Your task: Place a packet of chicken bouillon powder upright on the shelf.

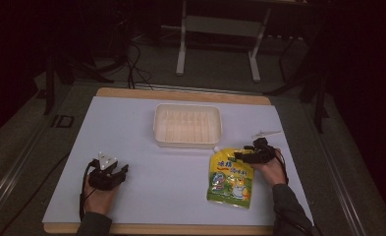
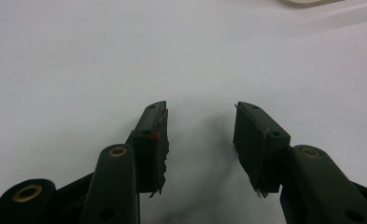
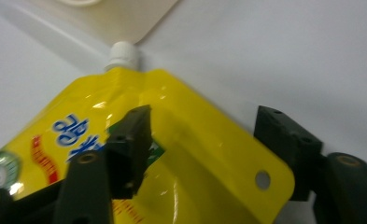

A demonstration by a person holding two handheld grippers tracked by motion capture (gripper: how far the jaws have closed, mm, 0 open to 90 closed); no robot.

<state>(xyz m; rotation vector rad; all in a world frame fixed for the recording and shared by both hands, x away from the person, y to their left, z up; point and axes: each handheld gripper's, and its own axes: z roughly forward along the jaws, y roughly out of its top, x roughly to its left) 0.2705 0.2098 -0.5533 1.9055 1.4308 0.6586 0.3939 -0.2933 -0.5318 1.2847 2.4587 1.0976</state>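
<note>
pouch (image 3: 186,140) corner hole between right hand-held gripper (image 3: 209,144) jaws

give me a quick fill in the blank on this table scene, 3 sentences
1. The yellow pouch has a ____ screw cap at its top corner.
2. The right gripper has its jaws open around the pouch's corner that has a punched ____.
3. The left gripper is open over bare white ____, away from the cream tray.

Missing words: white; hole; table covering
</note>
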